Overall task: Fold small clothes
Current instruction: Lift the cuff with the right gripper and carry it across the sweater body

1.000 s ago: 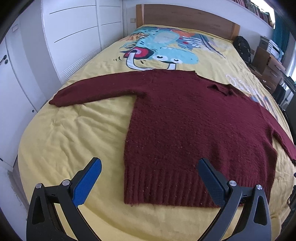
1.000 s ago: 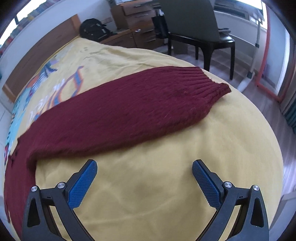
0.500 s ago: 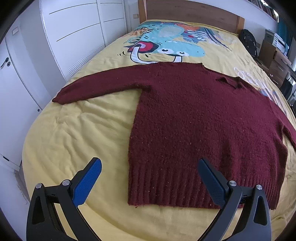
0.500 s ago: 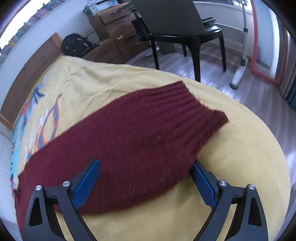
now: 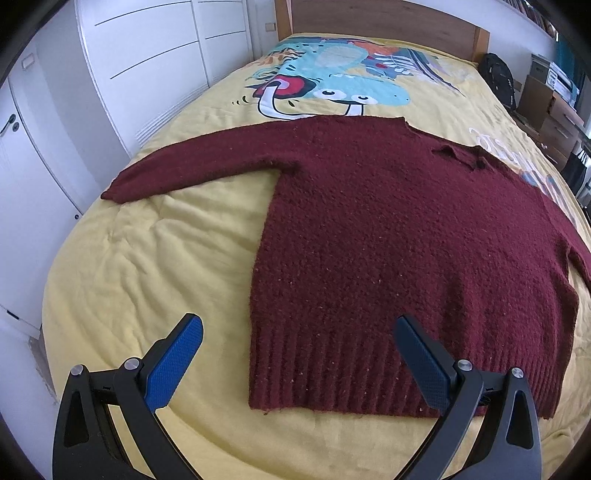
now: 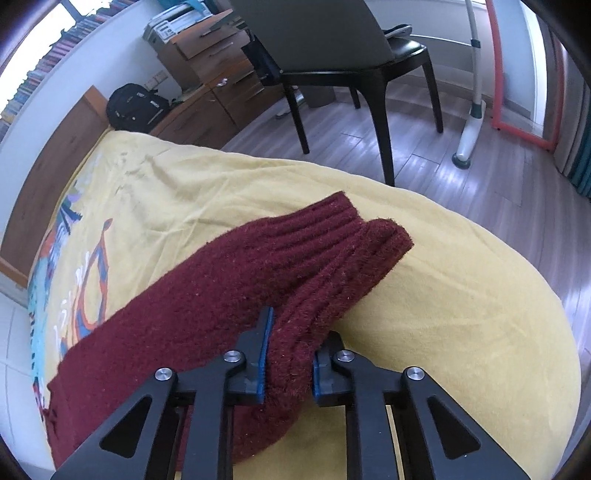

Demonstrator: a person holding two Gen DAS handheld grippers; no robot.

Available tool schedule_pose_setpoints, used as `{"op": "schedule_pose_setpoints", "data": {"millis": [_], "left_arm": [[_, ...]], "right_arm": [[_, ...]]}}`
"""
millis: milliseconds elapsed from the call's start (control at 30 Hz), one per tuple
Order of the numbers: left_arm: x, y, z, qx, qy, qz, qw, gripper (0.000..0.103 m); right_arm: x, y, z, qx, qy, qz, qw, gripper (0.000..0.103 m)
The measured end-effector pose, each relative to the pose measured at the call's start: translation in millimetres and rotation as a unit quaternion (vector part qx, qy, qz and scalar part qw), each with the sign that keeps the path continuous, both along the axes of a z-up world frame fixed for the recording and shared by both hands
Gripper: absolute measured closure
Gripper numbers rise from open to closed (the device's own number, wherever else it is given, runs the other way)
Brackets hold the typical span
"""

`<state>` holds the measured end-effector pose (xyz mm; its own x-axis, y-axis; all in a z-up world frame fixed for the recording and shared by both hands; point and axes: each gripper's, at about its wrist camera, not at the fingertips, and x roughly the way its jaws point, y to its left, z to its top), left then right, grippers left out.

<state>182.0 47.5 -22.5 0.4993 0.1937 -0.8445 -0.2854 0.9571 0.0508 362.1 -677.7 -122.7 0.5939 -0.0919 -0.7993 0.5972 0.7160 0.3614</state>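
Note:
A dark red knitted sweater lies flat on a yellow bedspread, one sleeve stretched out to the left. My left gripper is open and empty, hovering over the sweater's ribbed hem near its left corner. In the right wrist view my right gripper is shut on the sweater's other sleeve, pinching the fabric near its ribbed cuff. The cuff bunches and folds just beyond the fingers.
White wardrobe doors stand left of the bed, the wooden headboard at the far end. A black chair, wooden drawers, a black backpack and wood floor lie beyond the bed's right edge.
My right gripper moved forward onto the sleeve and closed on it near the cuff, bunching the fabric. My left gripper drifted slightly closer to the hem and stayed open.

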Motion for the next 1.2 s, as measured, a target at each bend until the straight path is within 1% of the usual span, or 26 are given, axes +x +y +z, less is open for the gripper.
{"op": "schedule_pose_setpoints", "data": {"millis": [133, 300, 533, 733, 833, 1000, 1200], "left_arm": [[0.0, -0.2, 0.6, -0.001, -0.003, -0.001, 1.0, 0.001], [-1.4, 3.8, 4.0, -0.005, -0.01, 0.003, 0.9999, 0.001], [-7.6, 14.9, 9.8, -0.018, -0.022, 0.008, 0.9996, 0.001], [-13.4, 26.6, 13.1, -0.024, -0.032, 0.009, 0.9992, 0.001], [-17.8, 36.8, 13.8, -0.031, -0.034, 0.015, 0.9988, 0.001], [-27.1, 53.5, 13.9, -0.039, -0.04, 0.024, 0.9982, 0.001], [-37.0, 72.1, 11.6, -0.04, -0.041, 0.03, 0.9979, 0.001]], "right_arm": [[3.0, 5.1, 6.5, 0.008, -0.008, 0.011, 1.0, 0.09], [11.4, 20.3, 23.2, 0.016, -0.021, 0.031, 0.999, 0.091], [37.8, 67.7, 50.3, 0.035, -0.043, 0.078, 0.995, 0.092], [66.7, 133.3, 63.2, 0.049, -0.05, 0.137, 0.988, 0.092], [80.7, 174.3, 67.9, 0.06, -0.053, 0.168, 0.983, 0.092], [98.5, 239.5, 70.8, 0.076, -0.051, 0.213, 0.973, 0.092], [114.1, 318.0, 71.8, 0.081, -0.043, 0.261, 0.961, 0.092]]}}
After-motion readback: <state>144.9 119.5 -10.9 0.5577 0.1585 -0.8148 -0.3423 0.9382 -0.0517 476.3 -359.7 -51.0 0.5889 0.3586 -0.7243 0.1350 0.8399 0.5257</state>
